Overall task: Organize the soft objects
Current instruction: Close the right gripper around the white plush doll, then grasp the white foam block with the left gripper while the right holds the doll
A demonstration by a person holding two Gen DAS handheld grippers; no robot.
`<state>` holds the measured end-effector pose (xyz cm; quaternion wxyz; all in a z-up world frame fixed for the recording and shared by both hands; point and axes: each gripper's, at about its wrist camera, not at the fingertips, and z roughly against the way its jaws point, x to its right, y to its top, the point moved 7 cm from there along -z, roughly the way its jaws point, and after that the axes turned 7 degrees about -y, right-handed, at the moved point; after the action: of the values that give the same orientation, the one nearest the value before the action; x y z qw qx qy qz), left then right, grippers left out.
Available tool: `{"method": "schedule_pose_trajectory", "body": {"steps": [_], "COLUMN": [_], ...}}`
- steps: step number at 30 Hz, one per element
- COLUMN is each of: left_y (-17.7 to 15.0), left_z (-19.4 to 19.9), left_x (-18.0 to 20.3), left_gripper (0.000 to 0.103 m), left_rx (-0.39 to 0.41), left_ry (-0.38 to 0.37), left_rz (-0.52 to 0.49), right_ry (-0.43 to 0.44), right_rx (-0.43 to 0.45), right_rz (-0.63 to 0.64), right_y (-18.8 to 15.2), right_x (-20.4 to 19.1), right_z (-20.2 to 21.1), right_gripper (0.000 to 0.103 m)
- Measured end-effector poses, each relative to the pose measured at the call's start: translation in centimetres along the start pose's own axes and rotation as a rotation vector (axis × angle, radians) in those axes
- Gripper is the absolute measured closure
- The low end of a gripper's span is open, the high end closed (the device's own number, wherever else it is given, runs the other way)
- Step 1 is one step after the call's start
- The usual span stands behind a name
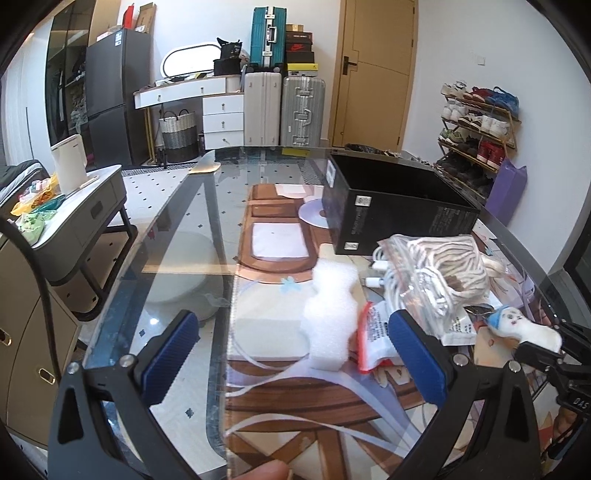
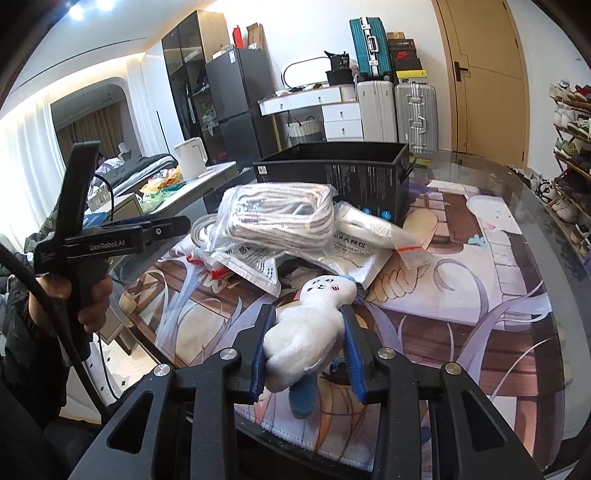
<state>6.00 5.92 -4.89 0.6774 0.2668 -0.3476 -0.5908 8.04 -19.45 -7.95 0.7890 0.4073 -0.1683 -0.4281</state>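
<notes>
Room clutter behind a glass counter [image 1: 177, 229].
Stacked suitcases [image 1: 282, 107] beside a wooden door [image 1: 373, 74]; shoe rack [image 1: 476, 125] at right; dark fridge [image 1: 110, 96], white kettle [image 2: 190, 157] at left.

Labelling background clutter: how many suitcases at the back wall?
3. The teal suitcase stands on top of the white suitcase; the silver suitcase is just right of the white one. Others may be hidden behind them.

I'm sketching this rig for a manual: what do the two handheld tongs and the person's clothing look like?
Both tongs are black plastic with triangular cut-outs, silver rivets and ribbed blue pads. The left tongs show a pistol-style handle, white "GenRobot.AI" lettering on the side and a thick black cable trailing down. The right tongs match in build. The sleeve at the left hand is dark.
</notes>
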Motion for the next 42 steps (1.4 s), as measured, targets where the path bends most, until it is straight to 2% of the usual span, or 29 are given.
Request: {"method": "schedule_pose_trajectory", "body": {"steps": [7, 22, 32, 35, 42], "left_y": [0.0, -0.1, -0.2, -0.3, -0.3], "left_z": [-0.7, -3.7, -4.7, -4.9, -4.5], "left_x": [-1.0, -0.6, -0.4, -0.2, 0.9], "left_gripper": [0.000, 0.000, 0.004, 0.013, 0.048], "left_rx": [-0.016, -0.114, -0.154, -0.162, -0.158], "left_ry": [0.012, 0.036, -0.006, -0.041, -0.130], "left_rz": [0.030, -0.011, 0.002, 0.010, 0.005], "right_ry": [0.004, -0.011, -0.016, -0.014, -0.011], "right_rx": [0.051, 0.079, 0.076, 0.077, 0.077], "right_rz": [-0.003, -0.021, -0.035, -0.041, -0.044], "right_y": [0.7, 1.7, 2.1, 2.2, 2.4], "right_x": [-0.1, 0.6, 1.3, 1.4, 1.6], "right_z": [1.1, 1.9, 1.8, 1.9, 1.7], "right_gripper": [0.068, 0.068, 0.068, 0.068, 0.068]}}
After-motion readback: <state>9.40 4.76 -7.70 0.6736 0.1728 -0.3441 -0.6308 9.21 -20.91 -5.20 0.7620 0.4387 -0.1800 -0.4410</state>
